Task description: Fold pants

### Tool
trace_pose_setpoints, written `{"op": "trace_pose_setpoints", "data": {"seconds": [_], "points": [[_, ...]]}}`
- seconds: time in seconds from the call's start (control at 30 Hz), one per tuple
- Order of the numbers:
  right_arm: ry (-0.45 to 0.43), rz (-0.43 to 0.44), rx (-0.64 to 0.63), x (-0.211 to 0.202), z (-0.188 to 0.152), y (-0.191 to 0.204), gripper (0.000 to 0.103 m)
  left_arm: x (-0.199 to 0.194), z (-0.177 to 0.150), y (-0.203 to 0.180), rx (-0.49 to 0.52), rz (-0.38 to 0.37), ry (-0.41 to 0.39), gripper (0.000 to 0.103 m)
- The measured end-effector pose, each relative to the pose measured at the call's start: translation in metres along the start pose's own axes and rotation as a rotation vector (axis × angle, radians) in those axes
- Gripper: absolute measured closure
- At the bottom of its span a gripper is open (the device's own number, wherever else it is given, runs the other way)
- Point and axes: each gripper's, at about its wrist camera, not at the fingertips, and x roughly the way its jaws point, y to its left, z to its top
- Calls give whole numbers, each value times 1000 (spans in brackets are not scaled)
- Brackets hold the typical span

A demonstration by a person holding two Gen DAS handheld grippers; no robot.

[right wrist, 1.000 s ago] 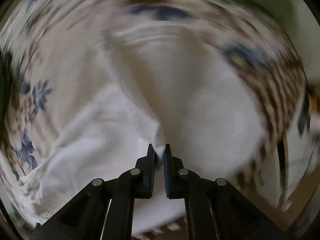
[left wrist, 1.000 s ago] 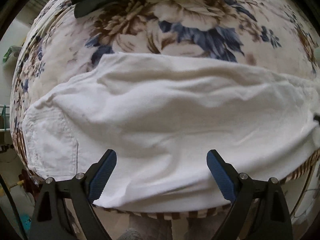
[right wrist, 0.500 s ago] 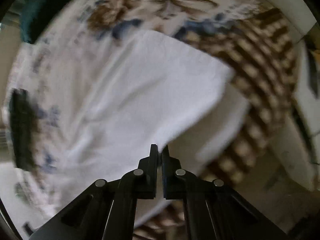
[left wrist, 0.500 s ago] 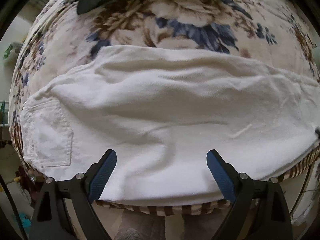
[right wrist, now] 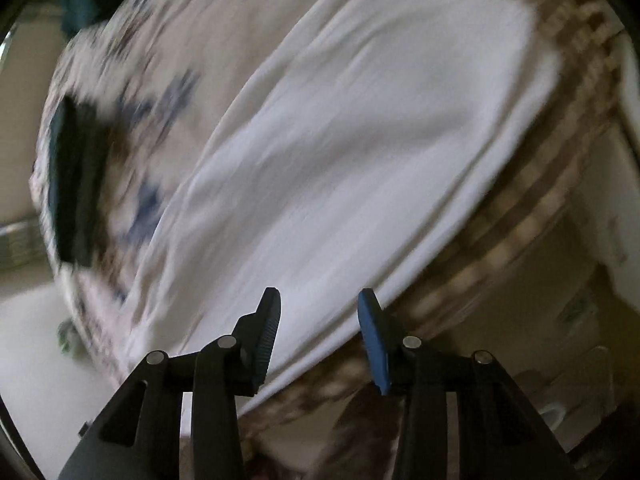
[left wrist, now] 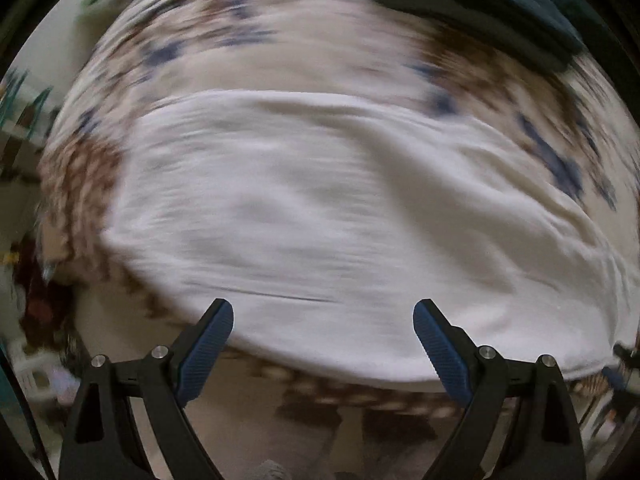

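Note:
White pants [left wrist: 320, 208] lie folded lengthwise across a floral bedspread [left wrist: 320, 52], close to the near edge of the bed. Both views are motion-blurred. My left gripper [left wrist: 323, 320] hangs above the near edge of the pants, jaws wide open, nothing between its blue pads. In the right wrist view the pants [right wrist: 340, 140] run diagonally from lower left to upper right. My right gripper [right wrist: 319, 312] is above their lower edge and its jaws are opening; no cloth is between them, and the fabric lies flat below.
A dark teal folded garment [left wrist: 480, 4] lies at the far right of the bed, also seen as a dark garment [right wrist: 76, 176] in the right wrist view. The bedspread's brown checked border [right wrist: 560, 152] drapes over the bed edge, with floor [right wrist: 40, 340] below.
My right gripper let go of the pants corner and its jaws parted; the cloth now lies flat. Both views have shifted sideways and blurred, and the left view has rotated.

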Motion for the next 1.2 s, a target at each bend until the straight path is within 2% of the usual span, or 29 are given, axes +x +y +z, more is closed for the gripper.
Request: {"op": "trace_pose_setpoints", "data": {"seconds": [0.1, 0.17, 0.23, 0.3, 0.4, 0.47, 0.5, 0.53, 0.57, 0.63, 0.67, 0.7, 0.73, 0.8, 0.9, 0.97, 1.17, 1.2], "points": [[42, 26, -27, 26, -42, 33, 60, 9, 7, 59, -91, 37, 12, 11], [51, 29, -31, 43, -59, 49, 60, 21, 12, 104, -170, 49, 25, 11], [74, 40, 22, 59, -67, 60, 60, 34, 21, 140, -235, 41, 44, 11], [92, 42, 92, 76, -69, 59, 60, 49, 25, 159, -282, 14, 84, 11], [125, 87, 156, 107, -71, 64, 60, 81, 29, 183, -368, -90, 163, 11], [154, 92, 158, 116, -76, 67, 60, 95, 29, 188, -410, -157, 172, 11], [166, 82, 151, 123, -78, 70, 60, 98, 28, 188, -421, -173, 165, 21], [177, 76, 149, 131, -80, 75, 60, 99, 27, 186, -429, -202, 151, 39], [185, 80, 150, 140, -81, 83, 60, 100, 26, 184, -433, -220, 144, 44], [202, 101, 149, 153, -85, 93, 60, 94, 20, 176, -422, -210, 121, 54], [190, 117, 155, 155, -87, 96, 67, 92, 19, 174, -417, -199, 105, 60], [176, 121, 153, 158, -87, 99, 83, 89, 16, 173, -417, -183, 92, 71], [158, 95, 142, 156, -89, 102, 88, 85, 13, 173, -422, -185, 89, 73], [131, 103, 153, 155, -94, 109, 91, 77, 4, 178, -439, -213, 77, 79], [104, 77, 89, 141, -111, 120, 92, 57, -4, 175, -403, -202, 39, 82], [113, 59, 70, 134, -124, 113, 92, 49, -9, 172, -382, -200, 34, 83], [146, -2, 52, 158, -126, 102, 92, 75, -15, 179, -376, -205, 100, 82], [167, -11, 43, 165, -124, 105, 89, 75, -16, 176, -374, -206, 108, 80]]}}
